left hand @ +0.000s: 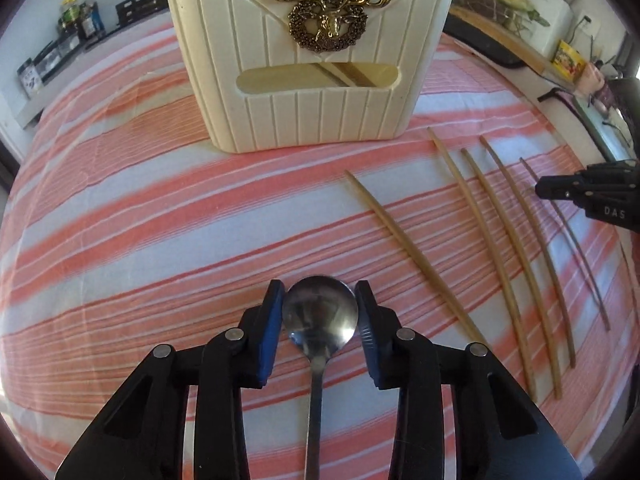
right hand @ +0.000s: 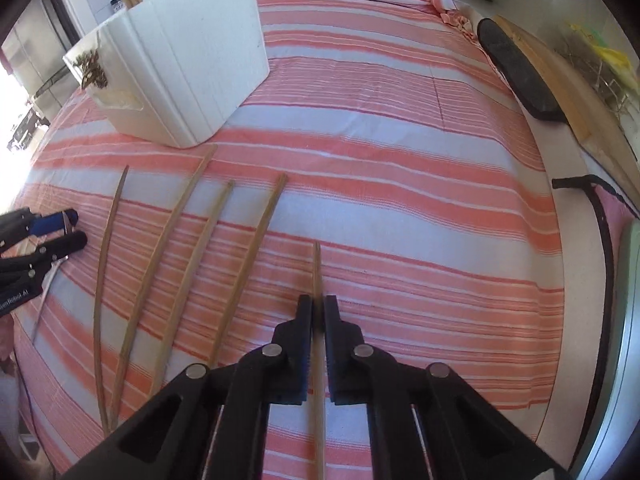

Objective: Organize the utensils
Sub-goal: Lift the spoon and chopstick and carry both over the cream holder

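Left gripper (left hand: pixel 320 296): fingers set apart, the bowl of a steel spoon (left hand: pixel 320 314) lying between the blue pads (left hand: pixel 272 328), which flank it closely; whether they press on it cannot be told. The spoon's handle runs back under the gripper body, so the fingers straddle the widest part, a placement judged to suit centring before a grasp. Ahead of the fingertips, well apart, stands the cream utensil holder (left hand: pixel 308 68), a deer emblem (left hand: pixel 328 20) on its face; one chopstick end already projects above its far left rim.

Right gripper (right hand: pixel 318 312): fingers drawn together, clamped on a single wooden chopstick (right hand: pixel 317 268), whose tip extends forward past the fingertips and whose shaft passes back between the pads. Holding it along the finger axis probably allows it to be fed end-first into the holder. To the left of these fingers lie four loose chopsticks (right hand: pixel 192 248), roughly parallel on the striped cloth (right hand: pixel 400 184), awaiting collection. Beyond them the holder's plain side rises ahead and to the left. The task appears barely begun, since most utensils are on the cloth
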Motion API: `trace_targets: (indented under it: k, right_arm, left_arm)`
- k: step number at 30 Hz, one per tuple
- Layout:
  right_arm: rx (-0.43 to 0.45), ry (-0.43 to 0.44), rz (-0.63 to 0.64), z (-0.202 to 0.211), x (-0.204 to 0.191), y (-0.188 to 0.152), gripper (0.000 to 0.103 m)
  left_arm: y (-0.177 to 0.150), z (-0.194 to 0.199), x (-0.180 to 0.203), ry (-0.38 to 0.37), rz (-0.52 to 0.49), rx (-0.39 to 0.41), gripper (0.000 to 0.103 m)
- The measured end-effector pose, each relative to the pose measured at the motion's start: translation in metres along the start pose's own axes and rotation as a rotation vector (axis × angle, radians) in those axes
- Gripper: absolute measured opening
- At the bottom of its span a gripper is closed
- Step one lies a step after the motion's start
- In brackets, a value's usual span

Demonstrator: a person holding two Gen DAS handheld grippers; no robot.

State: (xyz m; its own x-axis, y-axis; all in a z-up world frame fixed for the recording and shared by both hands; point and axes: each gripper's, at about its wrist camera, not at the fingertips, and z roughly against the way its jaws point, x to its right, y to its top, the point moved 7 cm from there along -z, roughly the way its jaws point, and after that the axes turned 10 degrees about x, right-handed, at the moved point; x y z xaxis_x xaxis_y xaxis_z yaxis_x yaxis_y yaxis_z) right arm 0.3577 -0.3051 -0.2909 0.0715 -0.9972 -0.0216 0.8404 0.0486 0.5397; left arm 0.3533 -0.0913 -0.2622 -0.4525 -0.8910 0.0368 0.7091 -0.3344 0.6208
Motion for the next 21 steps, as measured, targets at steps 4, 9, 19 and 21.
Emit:
trace_targets:
  k: [4, 9, 19, 21]
  right_arm:
    - [0.146, 0.054, -0.059, 0.043, 0.001, 0.013, 0.006]
    - [0.332, 0.082, -0.057, 0.123, -0.009, 0.018, 0.006]
    - [0.54, 0.11, -0.078, 0.219, -0.015, 0.006, 0.006]
    - [0.556, 0.112, -0.075, 0.227, -0.015, 0.006, 0.006]
  left_arm:
    - [0.006, 0.036, -0.008, -0.006, 0.036, 0.082, 0.036]
    - [0.016, 0.105, -0.016, -0.06, 0.078, 0.215, 0.036]
    - [0.026, 0.174, -0.024, -0.095, 0.133, 0.361, 0.036]
    - [0.026, 0.181, -0.026, -0.093, 0.142, 0.376, 0.035]
